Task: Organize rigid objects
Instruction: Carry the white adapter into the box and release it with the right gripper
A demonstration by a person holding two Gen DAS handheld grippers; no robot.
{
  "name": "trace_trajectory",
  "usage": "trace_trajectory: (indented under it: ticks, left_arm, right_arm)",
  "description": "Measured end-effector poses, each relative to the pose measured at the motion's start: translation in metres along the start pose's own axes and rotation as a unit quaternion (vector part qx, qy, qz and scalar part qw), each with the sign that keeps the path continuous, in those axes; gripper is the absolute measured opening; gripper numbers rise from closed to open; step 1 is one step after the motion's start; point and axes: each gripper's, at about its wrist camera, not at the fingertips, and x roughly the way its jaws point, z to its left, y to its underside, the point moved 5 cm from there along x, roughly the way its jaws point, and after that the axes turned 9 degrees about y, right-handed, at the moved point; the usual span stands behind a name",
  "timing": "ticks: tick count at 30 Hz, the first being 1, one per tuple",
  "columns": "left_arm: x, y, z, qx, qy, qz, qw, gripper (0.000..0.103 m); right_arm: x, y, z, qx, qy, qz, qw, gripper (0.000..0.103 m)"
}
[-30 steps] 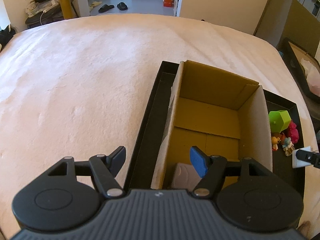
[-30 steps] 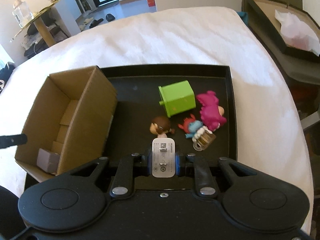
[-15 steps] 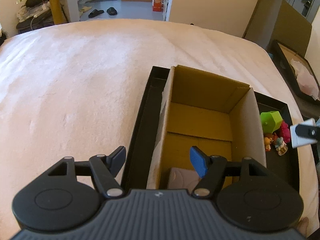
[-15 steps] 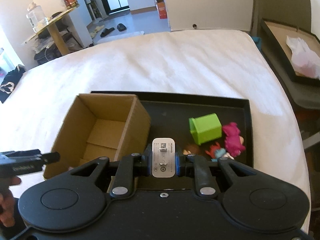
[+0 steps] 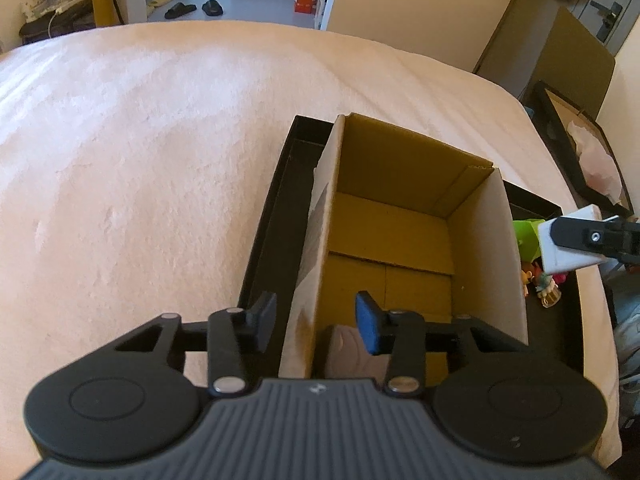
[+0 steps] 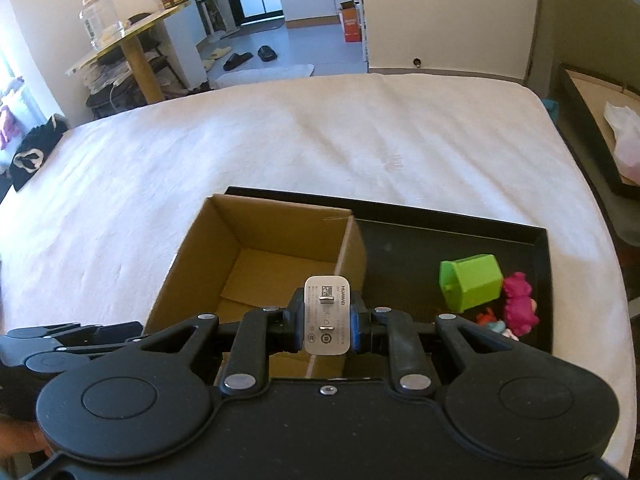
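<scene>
My right gripper (image 6: 327,322) is shut on a white charger plug (image 6: 327,316) and holds it above the right wall of an open cardboard box (image 6: 280,236). The plug also shows in the left wrist view (image 5: 564,240) at the right edge. The box (image 5: 400,168) stands in a black tray (image 6: 460,236) on the bed. My left gripper (image 5: 316,322) is open and empty, straddling the box's left wall. A grey block (image 5: 348,348) lies in the box's near corner. A green cube (image 6: 472,282), a pink toy (image 6: 518,302) and small figures (image 5: 546,286) lie in the tray.
The white bed cover (image 5: 140,160) spreads to the left and far side. A second black tray with tissue (image 6: 600,120) stands off the bed at the right. A round side table (image 6: 128,40) and slippers are on the floor beyond.
My right gripper has risen and moved left with the plug, from over the tray's toys to above the box's right wall. The left gripper has stayed open at the box's left wall.
</scene>
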Motion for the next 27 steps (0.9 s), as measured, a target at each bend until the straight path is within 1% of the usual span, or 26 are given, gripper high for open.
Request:
trace_trajectory:
  ticks: [6, 8, 10, 12, 17, 27]
  left_arm:
    - [0.005, 0.001, 0.004, -0.007, 0.009, 0.009, 0.9999, 0.03]
    - [0.006, 0.002, 0.005, -0.011, 0.012, 0.012, 0.9998, 0.026]
    - [0.007, 0.002, 0.007, -0.014, 0.014, 0.015, 0.9997, 0.02]
    - [0.008, 0.002, 0.007, -0.013, 0.013, 0.017, 0.9997, 0.018]
    - [0.007, 0.002, 0.012, -0.025, 0.022, 0.017, 0.9993, 0.016]
    - [0.008, 0.002, 0.016, -0.04, 0.035, 0.018, 0.9984, 0.016]
  right_arm:
    - [0.005, -0.002, 0.019, -0.013, 0.001, 0.004, 1.0, 0.021]
    - [0.007, -0.003, 0.025, -0.016, 0.001, 0.006, 1.0, 0.021]
    - [0.009, -0.003, 0.032, -0.02, 0.0, 0.007, 1.0, 0.021]
    - [0.013, -0.003, 0.038, -0.023, -0.001, 0.009, 1.0, 0.021]
    - [0.023, -0.002, 0.054, -0.029, -0.008, 0.018, 0.999, 0.021]
    - [0.044, -0.001, 0.08, -0.033, -0.02, 0.041, 0.998, 0.021]
